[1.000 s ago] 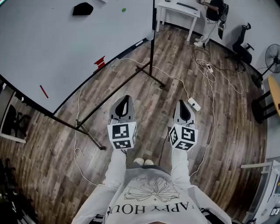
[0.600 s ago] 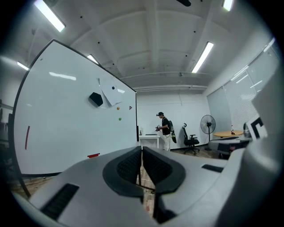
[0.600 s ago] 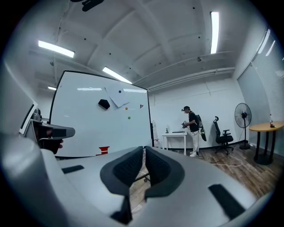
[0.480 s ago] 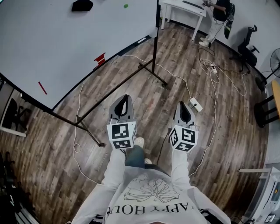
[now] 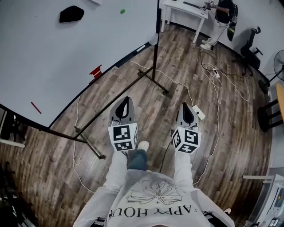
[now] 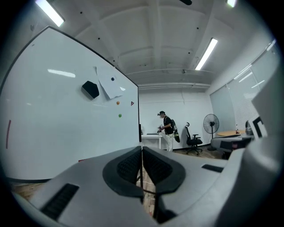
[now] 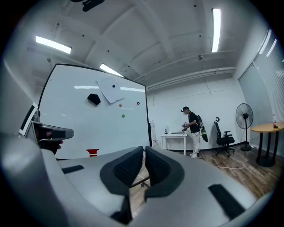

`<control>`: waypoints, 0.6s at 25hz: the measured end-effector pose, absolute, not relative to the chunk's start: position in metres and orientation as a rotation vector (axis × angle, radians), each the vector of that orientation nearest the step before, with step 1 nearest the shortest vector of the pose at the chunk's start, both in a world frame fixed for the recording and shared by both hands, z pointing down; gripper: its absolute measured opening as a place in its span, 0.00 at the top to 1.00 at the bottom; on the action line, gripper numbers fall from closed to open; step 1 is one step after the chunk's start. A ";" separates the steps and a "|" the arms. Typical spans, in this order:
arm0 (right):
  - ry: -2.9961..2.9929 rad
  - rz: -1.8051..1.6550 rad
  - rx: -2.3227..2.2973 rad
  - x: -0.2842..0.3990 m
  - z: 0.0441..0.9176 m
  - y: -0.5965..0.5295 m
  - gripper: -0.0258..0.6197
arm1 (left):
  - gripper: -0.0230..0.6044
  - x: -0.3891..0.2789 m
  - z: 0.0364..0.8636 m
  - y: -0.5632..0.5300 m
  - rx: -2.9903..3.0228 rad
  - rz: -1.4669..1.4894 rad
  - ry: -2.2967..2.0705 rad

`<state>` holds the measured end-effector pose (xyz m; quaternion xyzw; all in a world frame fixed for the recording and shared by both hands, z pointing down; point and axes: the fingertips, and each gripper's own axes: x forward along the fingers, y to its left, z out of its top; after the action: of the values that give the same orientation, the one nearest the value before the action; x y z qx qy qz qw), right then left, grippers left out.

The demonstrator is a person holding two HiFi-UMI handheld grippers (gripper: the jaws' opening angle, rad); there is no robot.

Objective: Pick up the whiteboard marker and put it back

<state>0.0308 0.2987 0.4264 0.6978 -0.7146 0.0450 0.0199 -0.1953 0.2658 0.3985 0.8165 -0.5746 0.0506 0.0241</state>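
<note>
A large whiteboard (image 5: 53,48) on a stand fills the upper left of the head view. A thin red stick, likely the marker (image 5: 36,107), lies against its lower left, and shows as a red line (image 6: 9,134) in the left gripper view. A small red holder (image 5: 95,71) sits at the board's lower edge, also in the right gripper view (image 7: 92,152). My left gripper (image 5: 126,100) and right gripper (image 5: 186,105) are side by side over the floor, short of the board. Both are shut and hold nothing (image 6: 142,153) (image 7: 144,153).
A black eraser (image 5: 71,13) and a green magnet (image 5: 122,11) stick to the board. The stand's black legs (image 5: 153,82) cross the wood floor ahead. Cables (image 5: 213,75) and a power strip (image 5: 198,112) lie at right. A person (image 5: 217,17) stands by a white desk (image 5: 184,9).
I have stepped forward: the board and its stand have shifted left and down in the head view, and a foot shows between my arms. Both grippers stay shut and level.
</note>
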 end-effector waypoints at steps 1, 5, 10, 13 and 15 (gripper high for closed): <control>-2.215 0.137 2.170 0.031 0.425 0.284 0.95 | 0.95 -0.195 0.398 0.251 2.526 0.156 -1.773; -2.204 0.129 2.194 0.032 0.420 0.224 0.95 | 0.95 -0.192 0.396 0.186 2.540 0.159 -1.746; -2.183 0.119 2.226 0.038 0.412 0.159 0.95 | 0.95 -0.182 0.392 0.115 2.576 0.177 -1.712; -2.174 0.125 2.236 0.042 0.412 0.129 0.95 | 0.95 -0.176 0.394 0.082 2.590 0.206 -1.693; -2.168 0.125 2.232 0.043 0.413 0.112 0.95 | 0.95 -0.173 0.397 0.063 2.591 0.225 -1.683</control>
<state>0.0433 0.1119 0.4131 0.7167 -0.6961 0.0401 0.0135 -0.1726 0.0630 0.3972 0.8362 -0.5431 0.0726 0.0220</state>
